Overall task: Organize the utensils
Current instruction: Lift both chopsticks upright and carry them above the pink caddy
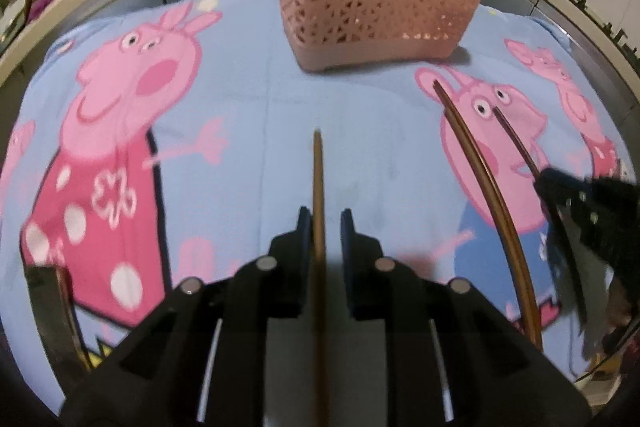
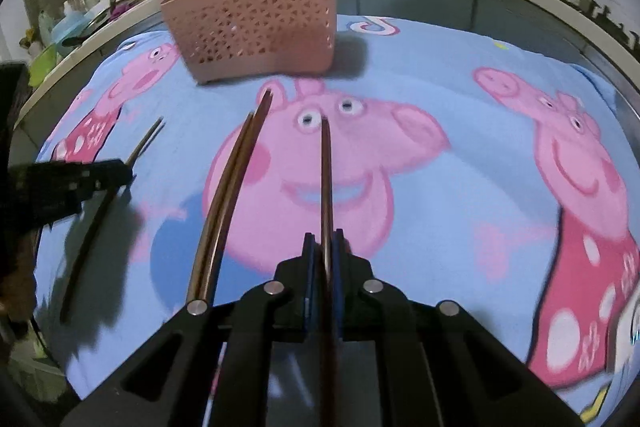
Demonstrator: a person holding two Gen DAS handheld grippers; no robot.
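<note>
Right wrist: right hand-held gripper (image 2: 325,239) angled down, clamped tight on chopstick (image 2: 326,167)

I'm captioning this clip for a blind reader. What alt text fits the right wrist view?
The right hand-held gripper is shut on a brown chopstick pointing toward a pink perforated basket that holds more chopsticks. Two chopsticks lie on the cartoon-pig cloth; the left hand-held gripper is at the frame's left.
</note>
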